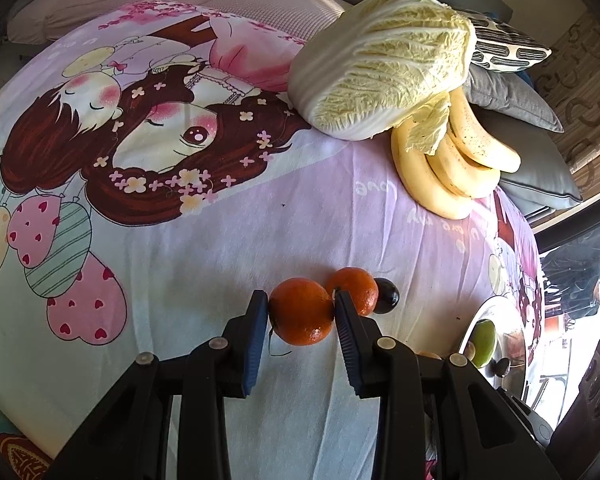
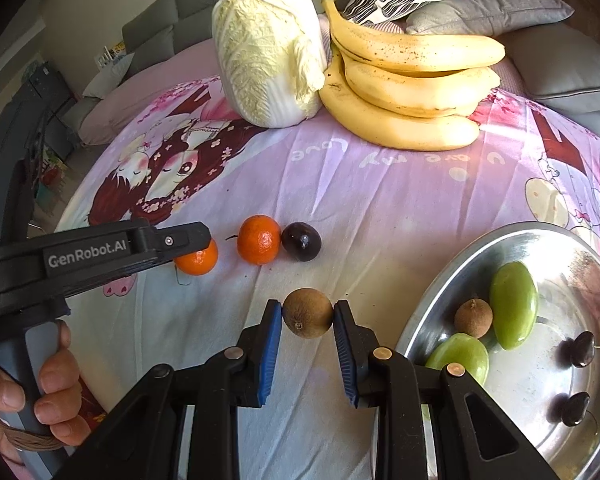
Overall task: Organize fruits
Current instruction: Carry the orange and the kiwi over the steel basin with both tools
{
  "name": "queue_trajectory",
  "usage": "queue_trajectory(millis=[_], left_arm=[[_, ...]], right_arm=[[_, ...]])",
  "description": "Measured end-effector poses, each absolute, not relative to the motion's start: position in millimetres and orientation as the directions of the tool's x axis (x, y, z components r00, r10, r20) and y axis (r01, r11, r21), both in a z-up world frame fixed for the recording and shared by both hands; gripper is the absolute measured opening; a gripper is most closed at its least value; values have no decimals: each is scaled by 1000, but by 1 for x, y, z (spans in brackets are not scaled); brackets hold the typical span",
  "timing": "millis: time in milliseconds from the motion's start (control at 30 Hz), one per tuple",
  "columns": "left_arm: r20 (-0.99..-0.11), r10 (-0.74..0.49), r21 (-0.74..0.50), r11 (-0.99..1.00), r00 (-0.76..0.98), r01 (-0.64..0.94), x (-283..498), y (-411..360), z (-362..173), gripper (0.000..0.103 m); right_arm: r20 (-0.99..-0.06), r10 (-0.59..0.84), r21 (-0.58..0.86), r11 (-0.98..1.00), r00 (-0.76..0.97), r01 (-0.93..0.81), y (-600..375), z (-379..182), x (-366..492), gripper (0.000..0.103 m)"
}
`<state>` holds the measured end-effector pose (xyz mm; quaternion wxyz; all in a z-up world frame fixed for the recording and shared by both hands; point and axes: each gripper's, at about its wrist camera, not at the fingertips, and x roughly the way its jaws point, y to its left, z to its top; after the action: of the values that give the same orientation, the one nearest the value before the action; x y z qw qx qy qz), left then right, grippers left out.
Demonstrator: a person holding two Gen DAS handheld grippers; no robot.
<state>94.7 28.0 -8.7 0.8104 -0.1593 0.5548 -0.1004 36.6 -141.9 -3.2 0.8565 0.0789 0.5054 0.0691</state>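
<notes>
I judge the worst risk is a round fruit popping out from its 2 pads and rolling off the cloth (image 2: 380,208). My left tongs (image 1: 301,307) clamp the near-left orange (image 1: 301,311); another orange (image 1: 354,288) touches one finger. My right tongs (image 2: 308,314) pinch a brown fruit (image 2: 308,313) just left of the metal tray (image 2: 432,312).

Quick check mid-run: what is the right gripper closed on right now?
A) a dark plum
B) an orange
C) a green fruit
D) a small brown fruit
D: in the right wrist view the right gripper has both pads against a small brown fruit, short of the metal tray.
</notes>
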Motion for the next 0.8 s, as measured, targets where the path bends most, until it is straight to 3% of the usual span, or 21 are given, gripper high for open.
queue_trajectory(millis=[800], left_arm=[[-870, -335, -327, 941, 362, 84, 73, -19, 22, 36]], right_arm=[[-810, 122, 196, 978, 573, 70, -200, 34, 1, 29]])
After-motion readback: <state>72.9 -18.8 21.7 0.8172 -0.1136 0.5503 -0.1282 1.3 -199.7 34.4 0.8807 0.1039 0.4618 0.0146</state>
